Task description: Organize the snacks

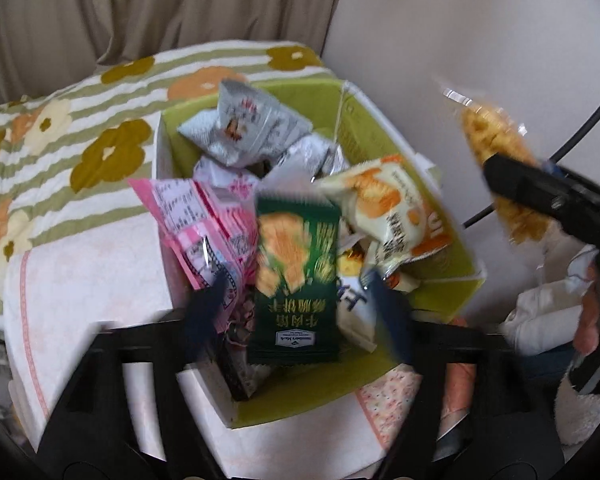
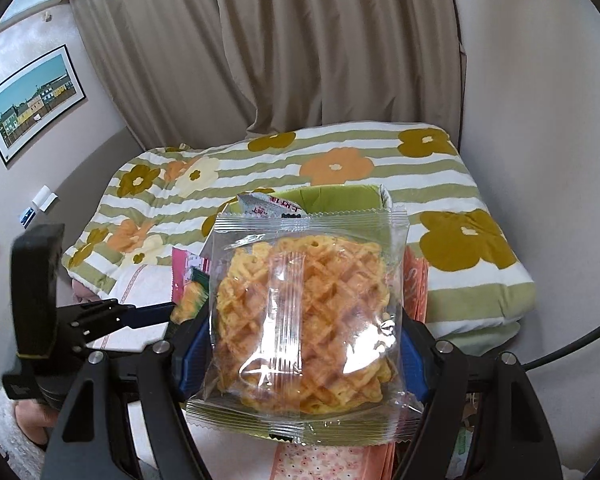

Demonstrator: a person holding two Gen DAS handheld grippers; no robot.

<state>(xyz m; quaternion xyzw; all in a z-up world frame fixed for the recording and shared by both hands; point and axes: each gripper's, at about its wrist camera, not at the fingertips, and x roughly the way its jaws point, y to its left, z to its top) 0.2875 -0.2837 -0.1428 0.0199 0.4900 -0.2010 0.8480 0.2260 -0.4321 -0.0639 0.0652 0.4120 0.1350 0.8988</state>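
A green-lined cardboard box [image 1: 440, 292] on the bed holds several snack packets: a silver one [image 1: 244, 124], a pink one [image 1: 204, 220], a cream one [image 1: 392, 204]. My left gripper [image 1: 300, 304] is open above the box, and a dark green cracker packet [image 1: 296, 276] lies between its blurred blue fingers [image 1: 388, 312], apart from them. My right gripper [image 2: 300, 332] is shut on a clear bag of waffle crisps [image 2: 304, 320], held up to the right of the box. That bag also shows in the left wrist view [image 1: 496, 160], as does the box in the right wrist view [image 2: 340, 196].
A flowered green-striped quilt [image 2: 460, 240] covers the bed behind the box. A white towel [image 1: 88, 272] lies left of it. Beige curtains [image 2: 300, 60] hang behind. A white wall [image 1: 440, 40] and black cable [image 1: 580, 128] stand to the right.
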